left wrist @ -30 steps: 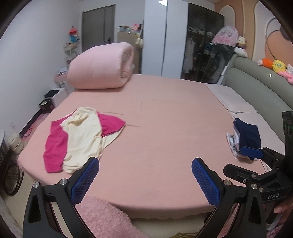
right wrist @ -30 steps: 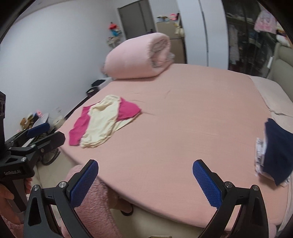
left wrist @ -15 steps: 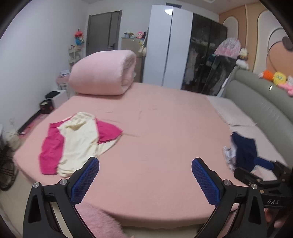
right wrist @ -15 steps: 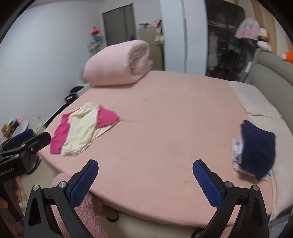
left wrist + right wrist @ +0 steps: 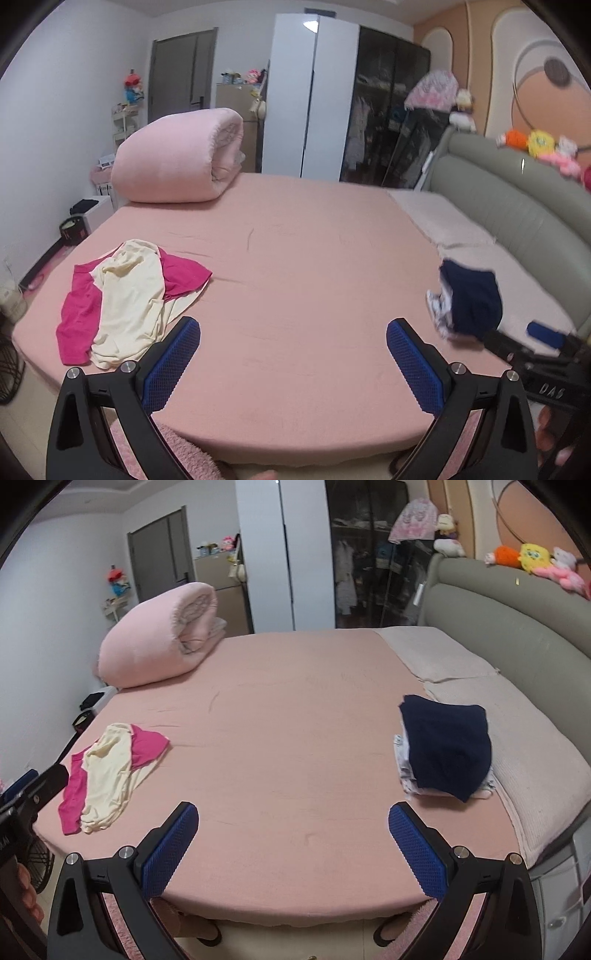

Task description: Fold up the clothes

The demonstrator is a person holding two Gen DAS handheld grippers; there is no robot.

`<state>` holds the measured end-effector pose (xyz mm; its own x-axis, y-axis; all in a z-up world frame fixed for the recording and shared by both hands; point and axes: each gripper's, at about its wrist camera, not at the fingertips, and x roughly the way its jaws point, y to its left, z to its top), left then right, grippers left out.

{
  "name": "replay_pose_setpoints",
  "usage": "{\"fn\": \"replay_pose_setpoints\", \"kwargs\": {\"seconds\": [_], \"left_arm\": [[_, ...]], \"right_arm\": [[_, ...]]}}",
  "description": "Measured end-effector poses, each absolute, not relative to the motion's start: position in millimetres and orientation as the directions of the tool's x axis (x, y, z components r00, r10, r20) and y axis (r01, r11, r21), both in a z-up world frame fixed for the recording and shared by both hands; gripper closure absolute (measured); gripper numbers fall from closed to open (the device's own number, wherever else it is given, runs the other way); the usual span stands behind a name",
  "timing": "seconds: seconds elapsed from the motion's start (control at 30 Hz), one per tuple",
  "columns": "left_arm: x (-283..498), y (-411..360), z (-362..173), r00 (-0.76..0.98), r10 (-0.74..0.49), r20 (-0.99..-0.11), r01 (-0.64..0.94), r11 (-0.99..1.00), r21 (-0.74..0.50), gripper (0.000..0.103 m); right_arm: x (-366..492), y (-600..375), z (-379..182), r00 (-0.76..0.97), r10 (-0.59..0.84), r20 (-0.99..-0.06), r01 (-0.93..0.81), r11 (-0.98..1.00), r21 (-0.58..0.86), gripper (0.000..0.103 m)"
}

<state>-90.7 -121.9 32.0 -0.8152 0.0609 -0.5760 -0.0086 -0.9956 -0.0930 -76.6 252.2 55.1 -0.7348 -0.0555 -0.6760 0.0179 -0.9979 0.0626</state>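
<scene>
— Left wrist view: how did the left gripper point(image 5: 293, 363) stand?
— Jaws spread, empty. The right gripper point(image 5: 293, 845) also.
— And the clothes?
— A pink-and-cream garment point(image 5: 125, 299) lay crumpled on the bed point(image 5: 314, 280), a folded navy pile point(image 5: 445, 751) near the headboard point(image 5: 517, 627).

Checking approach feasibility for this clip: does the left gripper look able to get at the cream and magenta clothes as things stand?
Probably yes. The left gripper is open and empty, and the cream and magenta clothes lie loose near the bed edge, just left of its left finger, with nothing between them.
</scene>
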Motion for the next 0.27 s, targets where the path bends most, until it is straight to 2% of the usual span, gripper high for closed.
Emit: {"fn": "replay_pose_setpoints", "kwargs": {"seconds": [0.13, 0.27], "left_arm": [[-92.1, -115.6, 22.1, -0.798, 0.104, -0.593, -0.036, -0.991, -0.126, 0.0], [-90.2, -111.8, 20.4, -0.801, 0.077, -0.594, -0.015, -0.994, -0.108, 0.0]], "right_arm": [[-75.7, 256.2, 50.5, -0.734, -0.042, -0.678, 0.01, -0.999, 0.052, 0.0], [-74.9, 255.9, 49.5, -0.735, -0.045, -0.677, 0.023, -0.999, 0.042, 0.0]]}}
